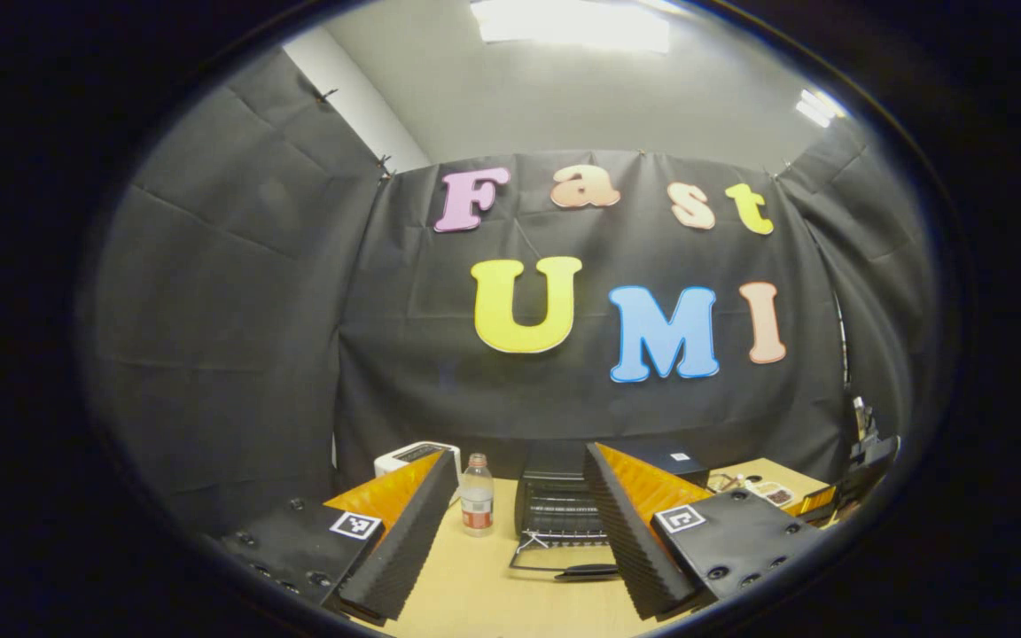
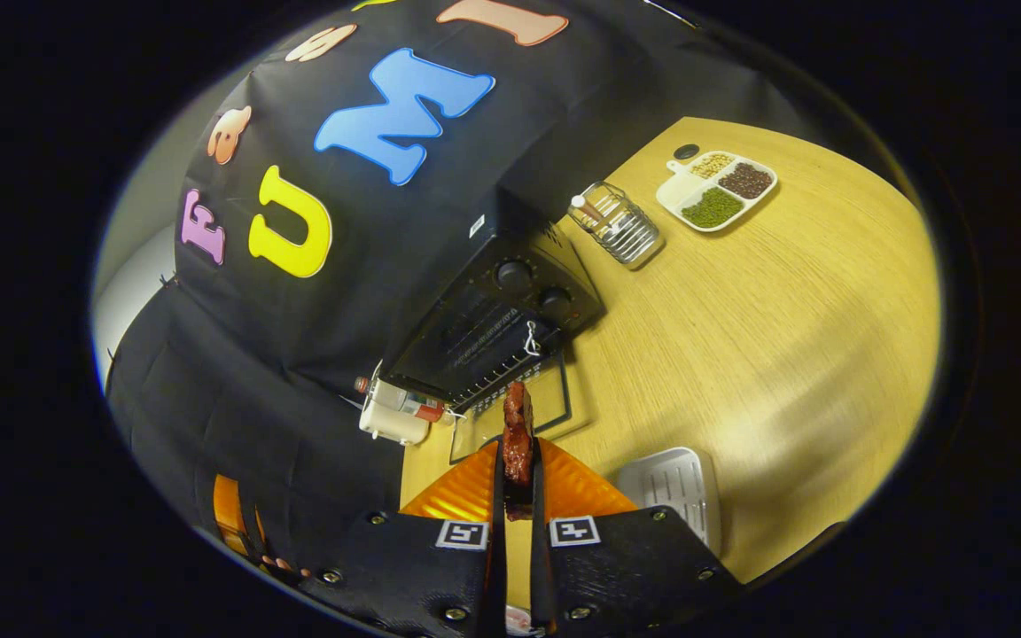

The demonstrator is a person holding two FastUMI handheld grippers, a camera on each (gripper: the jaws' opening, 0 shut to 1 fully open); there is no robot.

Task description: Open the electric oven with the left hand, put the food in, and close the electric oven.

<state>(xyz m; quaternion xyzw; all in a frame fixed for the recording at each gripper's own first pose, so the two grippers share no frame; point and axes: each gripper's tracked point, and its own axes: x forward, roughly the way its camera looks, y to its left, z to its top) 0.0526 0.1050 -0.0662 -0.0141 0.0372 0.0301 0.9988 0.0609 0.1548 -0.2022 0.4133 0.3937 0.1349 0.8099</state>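
- The electric oven (image 1: pixel 561 512) stood on the bench (image 1: pixel 484 585) with its door (image 1: pixel 555 560) down — at twelve o'clock from the left gripper (image 1: pixel 510 540), whose fingers were wide apart.
- The right gripper (image 2: pixel 518 478) clamped the food (image 2: pixel 517 434), held before the oven.
- A bottle (image 1: pixel 477 494) stood at the oven's nine o'clock.
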